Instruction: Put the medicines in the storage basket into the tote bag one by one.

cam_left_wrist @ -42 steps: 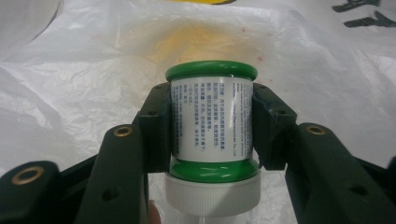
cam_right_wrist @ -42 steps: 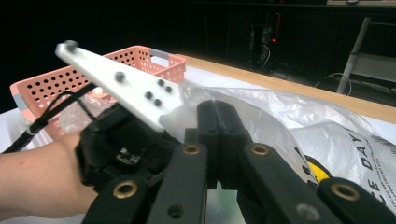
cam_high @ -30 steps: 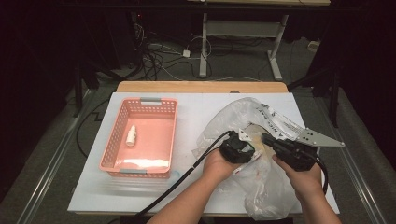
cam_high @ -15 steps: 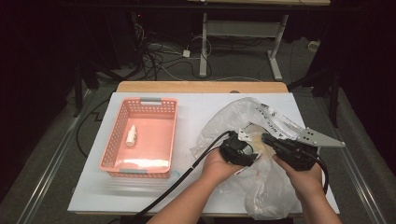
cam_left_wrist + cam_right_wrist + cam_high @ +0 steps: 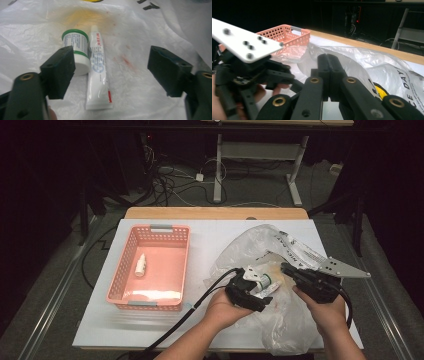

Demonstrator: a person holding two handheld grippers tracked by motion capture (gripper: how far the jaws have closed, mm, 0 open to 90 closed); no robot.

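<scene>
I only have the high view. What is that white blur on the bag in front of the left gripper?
Observer: The left gripper has its jaws wide open over two things lying side by side, a small green-lidded jar and a white tube.
Operator: Which one is between the jaws?
Observer: The tube lies in the gap. The jar sits right against it, partly behind one jaw.
Operator: And the other hand?
Observer: The right gripper has its jaws pressed shut at the plastic bag. I cannot tell whether it pinches any film.
</scene>
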